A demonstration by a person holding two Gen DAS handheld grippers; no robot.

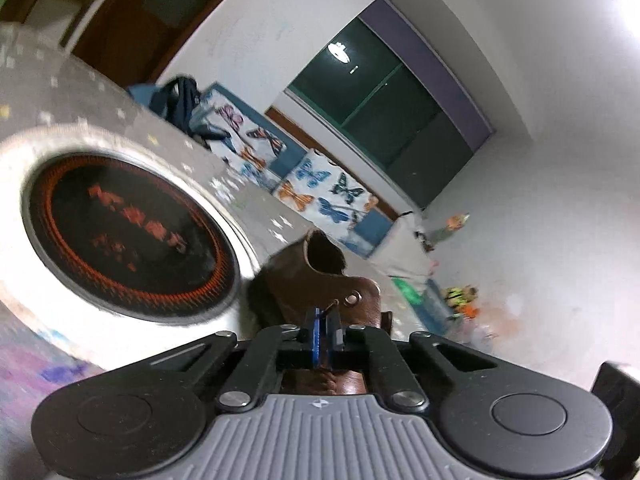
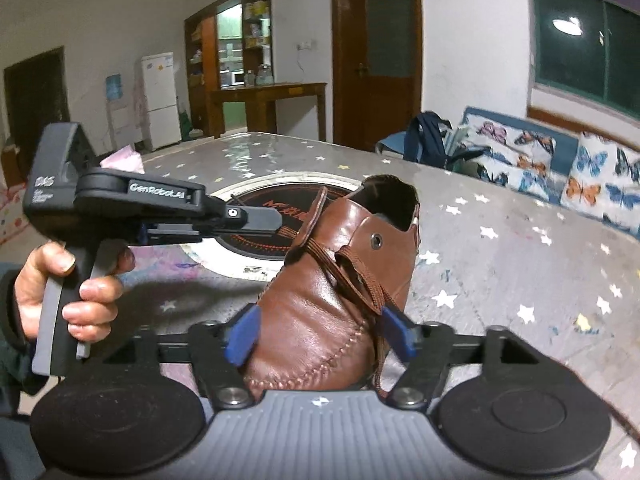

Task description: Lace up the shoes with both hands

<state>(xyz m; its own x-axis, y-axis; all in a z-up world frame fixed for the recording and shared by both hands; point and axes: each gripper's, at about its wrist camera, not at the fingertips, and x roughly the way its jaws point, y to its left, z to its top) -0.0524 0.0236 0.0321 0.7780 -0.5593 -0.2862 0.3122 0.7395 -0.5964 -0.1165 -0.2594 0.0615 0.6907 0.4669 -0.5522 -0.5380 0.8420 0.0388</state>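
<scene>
A brown leather shoe (image 2: 336, 280) is held up over the table, toe toward my right gripper (image 2: 320, 334), whose blue pads (image 2: 242, 336) are shut on the toe from both sides. A brown lace (image 2: 360, 280) crosses the tongue and hangs by the right pad. My left gripper (image 1: 325, 330) is shut, its blue fingertips pinching the lace end (image 1: 332, 305) beside a metal eyelet (image 1: 352, 299) on the shoe (image 1: 320, 276). In the right wrist view the left gripper (image 2: 276, 220) reaches in from the left, its tips at the shoe's lacing.
The table (image 2: 500, 248) has a grey star-patterned cover and a round black induction plate (image 1: 124, 236) with orange markings set in its middle. A butterfly-print sofa (image 2: 560, 168) and a backpack (image 2: 428, 140) stand behind it. A hand (image 2: 68, 292) holds the left gripper's handle.
</scene>
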